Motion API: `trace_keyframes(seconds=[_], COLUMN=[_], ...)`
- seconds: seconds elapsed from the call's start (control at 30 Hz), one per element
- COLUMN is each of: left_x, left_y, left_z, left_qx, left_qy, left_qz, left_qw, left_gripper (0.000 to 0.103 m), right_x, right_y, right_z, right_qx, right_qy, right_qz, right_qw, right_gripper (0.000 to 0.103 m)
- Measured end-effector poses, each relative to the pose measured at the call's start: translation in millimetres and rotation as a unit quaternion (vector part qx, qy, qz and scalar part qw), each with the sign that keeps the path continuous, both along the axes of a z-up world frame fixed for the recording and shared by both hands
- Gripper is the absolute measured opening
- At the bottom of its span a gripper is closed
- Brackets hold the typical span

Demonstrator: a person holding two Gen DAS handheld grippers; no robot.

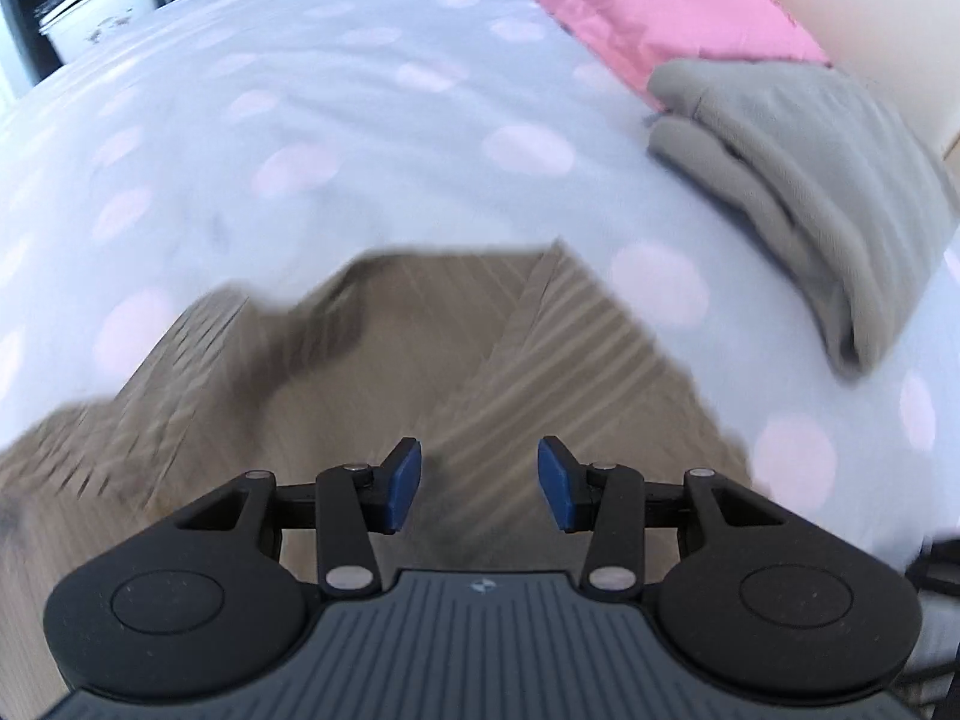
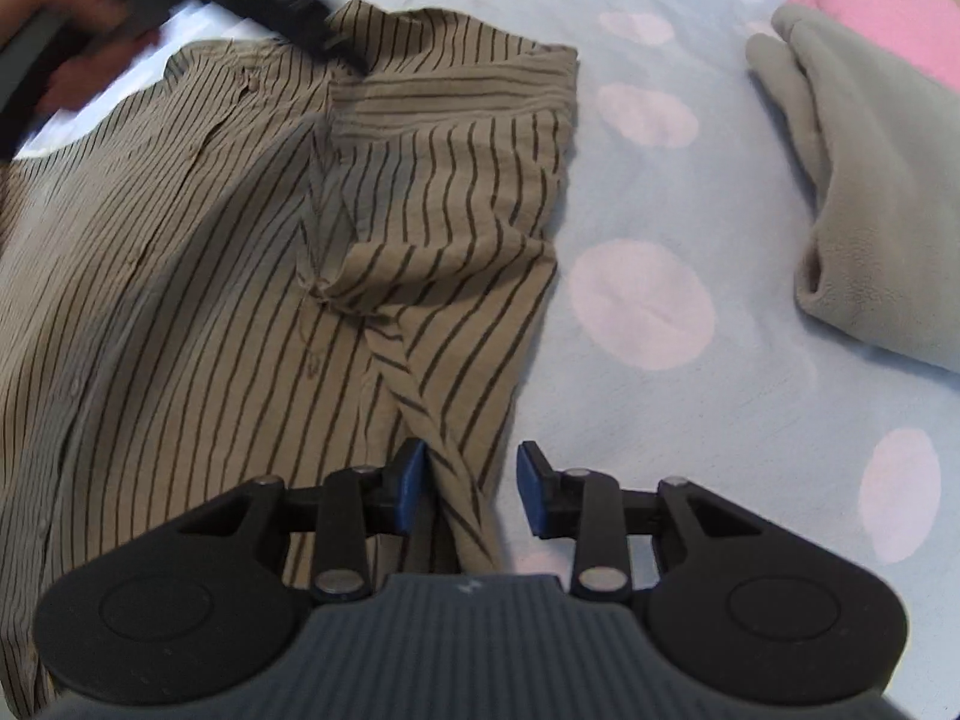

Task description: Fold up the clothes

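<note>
1. A tan shirt with thin dark stripes [image 2: 240, 276] lies spread on a bed covered by a pale blue sheet with large pink dots [image 2: 642, 306]. In the right wrist view its body fills the left and middle of the picture, and one short sleeve is folded inward across the chest.

2. The right gripper [image 2: 471, 495], black with blue pads, points steeply down at the shirt's near edge. Its jaws stand apart. A narrow, twisted strip of the striped cloth runs up between them, close beside the left pad and clear of the right one; the pads do not press on it.

3. The left gripper [image 1: 480, 483], of the same make, hangs over the same shirt, which is heavily blurred in its own view. Its jaws stand apart with nothing between them, only cloth lying below.

4. In the right wrist view the left gripper shows as a dark blurred bar over the shirt's far collar edge, with a blurred hand [image 2: 78, 42] behind it at the top left.

5. A folded grey fleece garment [image 2: 870, 192] lies on the sheet to the right, well apart from the shirt.

6. A pink quilt [image 1: 648, 6] lies along the far right of the bed, touching the grey garment's far end.

7. A white container [image 1: 90, 18] on dark shelving stands beyond the bed's far left corner.
</note>
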State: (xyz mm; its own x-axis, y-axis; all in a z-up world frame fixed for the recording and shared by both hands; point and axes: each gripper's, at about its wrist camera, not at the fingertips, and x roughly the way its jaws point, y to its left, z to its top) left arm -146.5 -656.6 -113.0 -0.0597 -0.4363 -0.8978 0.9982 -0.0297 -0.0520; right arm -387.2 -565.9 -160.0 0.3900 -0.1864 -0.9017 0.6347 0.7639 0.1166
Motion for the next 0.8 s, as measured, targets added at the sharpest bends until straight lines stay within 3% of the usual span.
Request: trace_keyframes(seconds=[0.33,0.37,0.43,0.5,0.6,0.8], left_x=[-21,-22,-25,-26,-31,-29], left_y=[-85,-90,-99,-100,-100,-107], left_z=[-44,-48,-56,-56,-54,-43], left_qx=[-0.007,-0.007,-0.008,-0.019,-0.027,-0.067], left_qy=[0.025,0.026,0.03,0.037,0.013,-0.016], left_qz=[-0.017,-0.02,-0.026,-0.039,-0.059,-0.038], left_qw=[0.9995,0.9994,0.9992,0.9984,0.9978,0.9969], left_gripper=[0.041,0.039,0.012,0.002,0.0,0.0], right_x=[-5,-5,-4,0,8,19], right_y=[-19,-20,-21,-20,-17,-5], right_z=[-6,-6,-5,-4,-4,3], right_qx=[0.028,0.029,0.028,0.025,0.035,0.013], right_qy=[0.002,0.003,0.012,0.026,0.051,0.087], right_qz=[0.007,0.009,0.016,0.027,0.052,0.098], right_qw=[1.0,1.0,0.999,0.999,0.997,0.991], right_gripper=[0.036,0.036,0.034,0.022,0.005,0.002])
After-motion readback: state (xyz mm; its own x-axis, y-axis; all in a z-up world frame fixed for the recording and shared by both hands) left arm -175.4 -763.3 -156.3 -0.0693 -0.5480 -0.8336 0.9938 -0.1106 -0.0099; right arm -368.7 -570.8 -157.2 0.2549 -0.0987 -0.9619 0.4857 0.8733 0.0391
